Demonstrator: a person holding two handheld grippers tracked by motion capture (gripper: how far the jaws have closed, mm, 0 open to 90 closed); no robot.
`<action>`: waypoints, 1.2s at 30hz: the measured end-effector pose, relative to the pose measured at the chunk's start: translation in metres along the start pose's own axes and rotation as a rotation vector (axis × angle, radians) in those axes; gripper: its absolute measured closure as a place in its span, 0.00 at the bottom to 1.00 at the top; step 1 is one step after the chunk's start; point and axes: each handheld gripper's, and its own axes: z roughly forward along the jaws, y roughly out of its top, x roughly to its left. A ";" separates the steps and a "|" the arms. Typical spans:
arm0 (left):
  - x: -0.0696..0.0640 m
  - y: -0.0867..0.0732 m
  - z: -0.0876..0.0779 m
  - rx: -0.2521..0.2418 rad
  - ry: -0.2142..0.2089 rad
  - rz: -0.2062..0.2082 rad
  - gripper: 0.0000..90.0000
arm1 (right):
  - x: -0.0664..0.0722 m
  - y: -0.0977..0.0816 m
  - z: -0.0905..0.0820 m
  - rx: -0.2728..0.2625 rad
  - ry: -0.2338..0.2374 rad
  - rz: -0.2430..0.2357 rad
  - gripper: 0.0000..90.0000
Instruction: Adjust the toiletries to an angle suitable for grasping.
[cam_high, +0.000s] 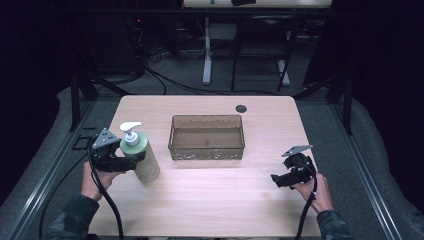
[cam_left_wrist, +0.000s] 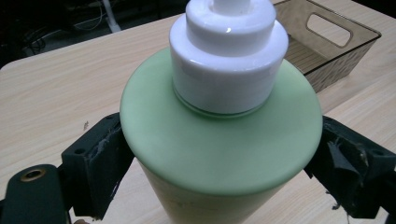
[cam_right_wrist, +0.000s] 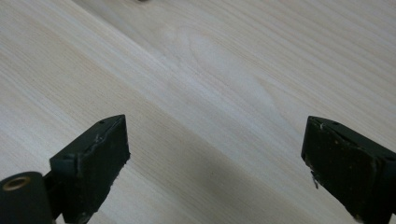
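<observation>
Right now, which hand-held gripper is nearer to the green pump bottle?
Left. The left hand-held gripper clamps the green pump bottle; the right hand-held gripper is across the table, open.

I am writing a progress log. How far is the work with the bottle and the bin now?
Done: nothing, the brown bin is empty. In hand: the left gripper clamps the green pump bottle, apparently standing on the table. Left: probably moving it into the bin. The right gripper is open.
</observation>
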 end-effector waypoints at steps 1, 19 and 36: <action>-0.001 0.000 0.000 0.001 -0.002 0.002 0.13 | 0.000 0.000 0.000 0.000 0.000 0.000 0.08; -0.028 0.008 0.010 0.011 -0.019 0.030 0.14 | -0.002 -0.001 0.002 0.014 0.010 -0.003 0.07; -0.043 0.015 0.020 0.018 -0.051 0.049 0.14 | -0.004 0.001 0.005 0.029 0.020 -0.001 0.07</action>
